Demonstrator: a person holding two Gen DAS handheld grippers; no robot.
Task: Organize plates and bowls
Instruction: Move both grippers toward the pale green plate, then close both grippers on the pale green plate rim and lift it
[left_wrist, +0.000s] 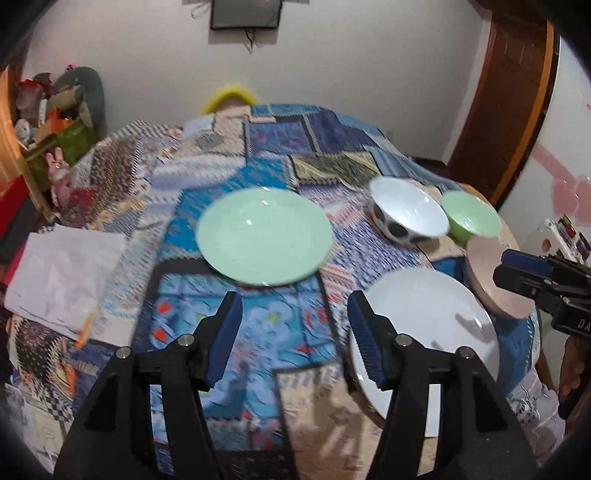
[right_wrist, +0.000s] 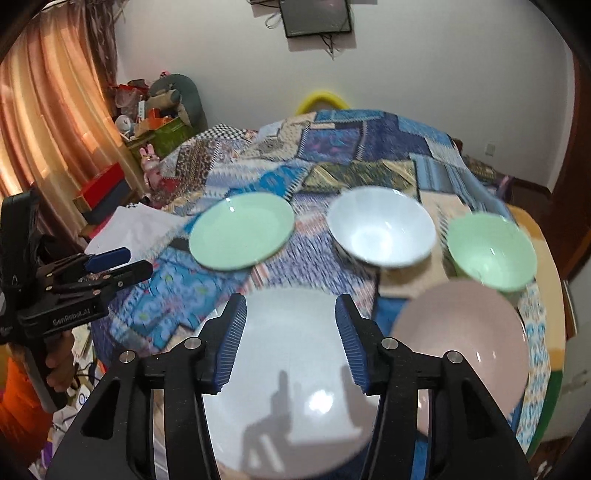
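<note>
Two tongs released, left tongs (left_wrist: 293, 332), right tongs (right_wrist: 291, 334) above white plate (right_wrist: 291, 406), nothing grasped

green plate (left_wrist: 264, 236): glossy, smooth, glazed look
white plate (right_wrist: 291, 384): glossy, mirrors shadows
white bowl (left_wrist: 408, 212): glossy, black spots outside
green bowl (right_wrist: 491, 251): glossy
pink plate (right_wrist: 461, 339): smooth, soft sheen
patchwork cloth (left_wrist: 258, 166): matt printed fabric
fingers (right_wrist: 231, 343): ribbed blue pads, matt black plastic, metal pins
paper sheets (left_wrist: 62, 273): matt white
</note>
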